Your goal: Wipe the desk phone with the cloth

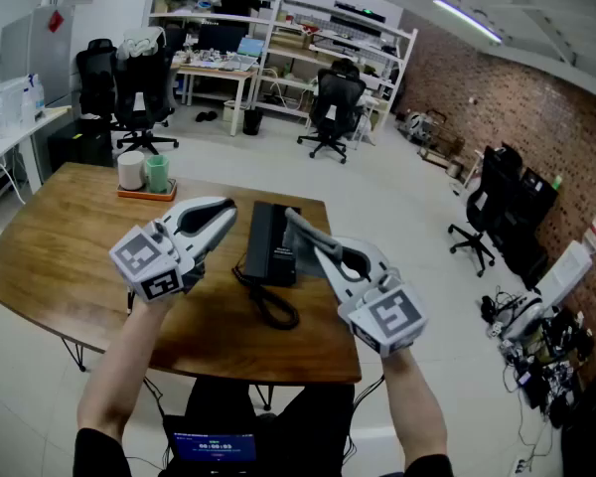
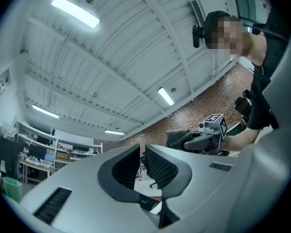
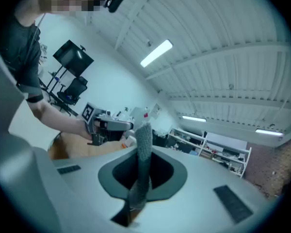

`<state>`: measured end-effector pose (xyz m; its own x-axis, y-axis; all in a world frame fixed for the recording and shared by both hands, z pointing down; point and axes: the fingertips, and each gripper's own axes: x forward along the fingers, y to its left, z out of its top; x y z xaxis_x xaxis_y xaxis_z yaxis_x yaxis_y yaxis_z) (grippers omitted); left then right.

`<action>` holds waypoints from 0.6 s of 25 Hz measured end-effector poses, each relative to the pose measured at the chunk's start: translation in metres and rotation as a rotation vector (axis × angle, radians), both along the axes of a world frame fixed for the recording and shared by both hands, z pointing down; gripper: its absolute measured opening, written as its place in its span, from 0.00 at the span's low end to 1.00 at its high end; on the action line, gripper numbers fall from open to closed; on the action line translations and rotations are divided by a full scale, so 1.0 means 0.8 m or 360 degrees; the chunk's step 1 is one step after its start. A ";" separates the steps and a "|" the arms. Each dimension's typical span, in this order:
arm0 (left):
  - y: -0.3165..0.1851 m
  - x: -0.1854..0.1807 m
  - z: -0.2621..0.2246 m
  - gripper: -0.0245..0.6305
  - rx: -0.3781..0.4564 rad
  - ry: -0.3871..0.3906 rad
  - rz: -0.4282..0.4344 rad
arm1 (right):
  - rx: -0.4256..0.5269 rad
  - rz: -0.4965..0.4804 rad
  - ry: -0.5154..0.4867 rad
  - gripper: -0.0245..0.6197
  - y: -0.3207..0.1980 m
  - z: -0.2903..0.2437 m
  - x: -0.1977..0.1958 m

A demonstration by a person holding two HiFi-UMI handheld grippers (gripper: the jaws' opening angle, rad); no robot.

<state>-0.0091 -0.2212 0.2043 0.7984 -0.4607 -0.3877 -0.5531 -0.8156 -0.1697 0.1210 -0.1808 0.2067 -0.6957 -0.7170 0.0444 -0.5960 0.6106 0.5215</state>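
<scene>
Cloth (image 3: 143, 144) in right claw (image 1: 300, 225); phone (image 1: 268, 238) edge-side.

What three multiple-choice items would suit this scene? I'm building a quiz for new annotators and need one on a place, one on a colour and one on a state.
1. Where is the desk phone?
A. On the floor
B. On the wooden table
C. On a shelf

2. What colour is the cloth?
A. Red
B. Yellow
C. Grey

3. What state is the right gripper in?
A. Shut on the cloth
B. Open and empty
C. Shut on the phone's cord

Answers:
1. B, the head view shows the black phone lying on the tabletop.
2. C, the right gripper view shows a grey strip.
3. A, that view shows the jaws pinching the cloth.
</scene>
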 end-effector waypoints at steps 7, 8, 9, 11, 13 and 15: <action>-0.151 -0.038 0.094 0.07 -0.0308 -0.0018 -0.0215 | -0.0208 0.0080 0.0378 0.08 -0.165 0.099 -0.061; -0.159 -0.042 0.104 0.07 -0.0349 0.0022 -0.0221 | -0.0212 0.0089 0.0430 0.08 -0.182 0.107 -0.069; -0.164 -0.042 0.112 0.07 -0.0384 0.0057 -0.0210 | -0.0212 0.0099 0.0474 0.08 -0.199 0.113 -0.076; -0.162 -0.036 0.114 0.07 -0.0405 0.0074 -0.0163 | -0.0209 0.0122 0.0530 0.08 -0.230 0.121 -0.090; -0.155 -0.027 0.113 0.07 -0.0390 0.0028 -0.0130 | -0.0185 0.0168 0.0582 0.08 -0.257 0.125 -0.104; -0.153 -0.022 0.115 0.07 -0.0383 -0.0021 -0.0132 | -0.0152 0.0236 0.0647 0.08 -0.281 0.131 -0.113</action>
